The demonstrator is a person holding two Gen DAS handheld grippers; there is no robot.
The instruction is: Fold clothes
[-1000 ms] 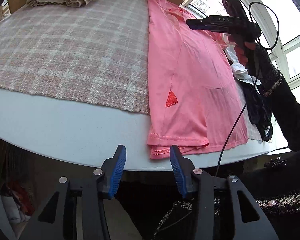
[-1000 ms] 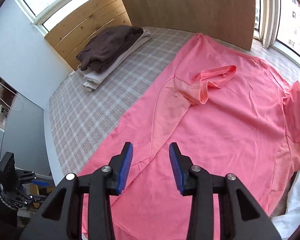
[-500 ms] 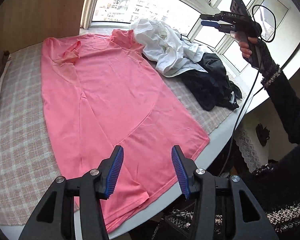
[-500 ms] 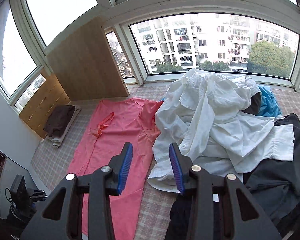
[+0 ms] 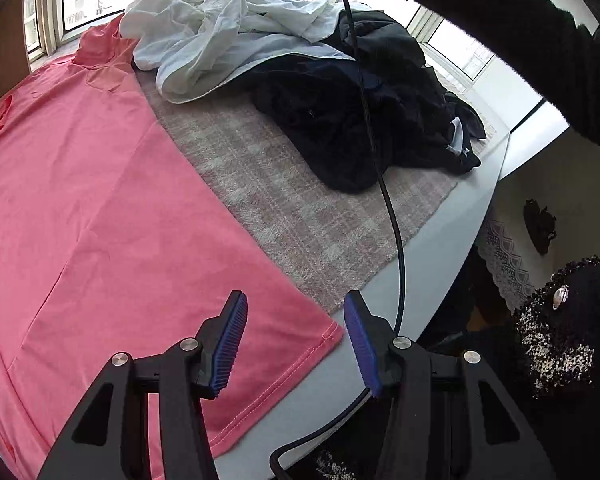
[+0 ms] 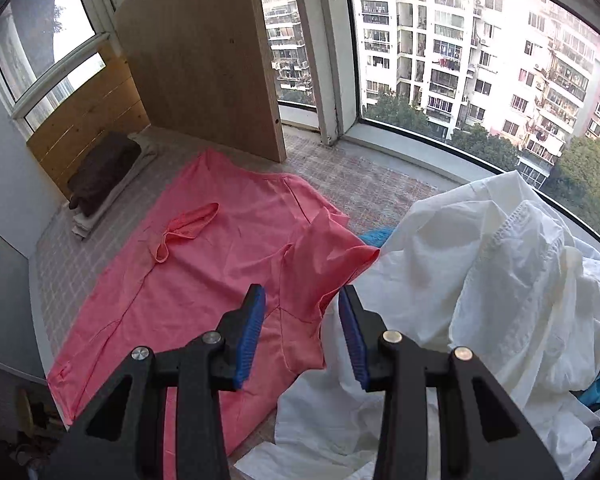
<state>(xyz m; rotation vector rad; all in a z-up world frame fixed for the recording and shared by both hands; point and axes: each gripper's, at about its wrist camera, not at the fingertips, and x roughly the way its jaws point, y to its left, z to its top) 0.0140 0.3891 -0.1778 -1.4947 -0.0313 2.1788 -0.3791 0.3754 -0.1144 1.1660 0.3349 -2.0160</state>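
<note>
The pink shirt (image 5: 100,200) lies flat, unfolded. Both jaws stand apart, empty: left gripper (image 5: 296,340) over its near hem corner, right gripper (image 6: 300,332) probably above a sleeve, next to clamp.

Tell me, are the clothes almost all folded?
Not yet. A folded stack sits by the wooden wall. The pink shirt lies spread flat, unfolded, with both tongs, left and right, open and empty above it. The white shirt and dark clothes are heaped, waiting.

It was a flat high up: a bay window (image 6: 440,80) showed apartment blocks (image 6: 480,48), and clothes (image 5: 228,20) lay on a table (image 5: 440,248).
</note>
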